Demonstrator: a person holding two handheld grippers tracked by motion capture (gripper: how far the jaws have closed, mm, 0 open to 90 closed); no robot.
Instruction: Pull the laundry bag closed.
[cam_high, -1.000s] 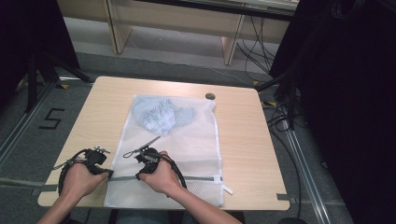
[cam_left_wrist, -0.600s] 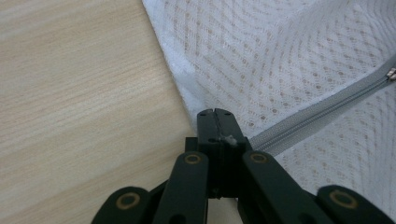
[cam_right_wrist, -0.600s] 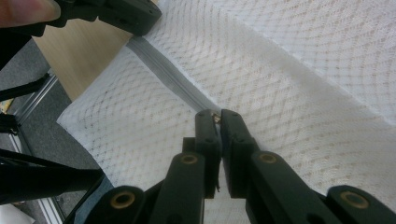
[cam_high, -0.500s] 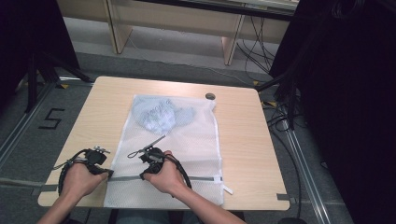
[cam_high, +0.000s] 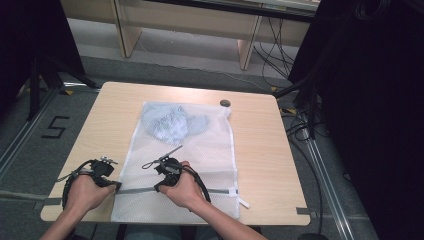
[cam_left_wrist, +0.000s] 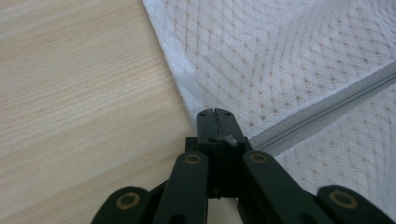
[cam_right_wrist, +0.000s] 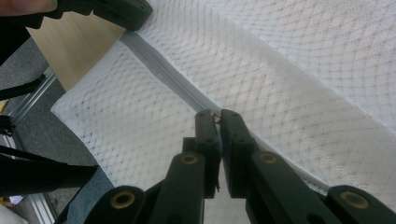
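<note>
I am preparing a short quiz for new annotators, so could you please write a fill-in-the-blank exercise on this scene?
1. The white mesh laundry bag lies flat on a ____ table.
2. The left tool is clamped at the bag's ____ edge, at the end of the zipper.
3. The right tool is closed on the ____ pull.
4. The bluish garment sits in the bag's ____ end.

Missing words: wooden; left; zipper; far

A black numeral (cam_high: 55, 128) on the grey floor, left of the table — 5.
</note>
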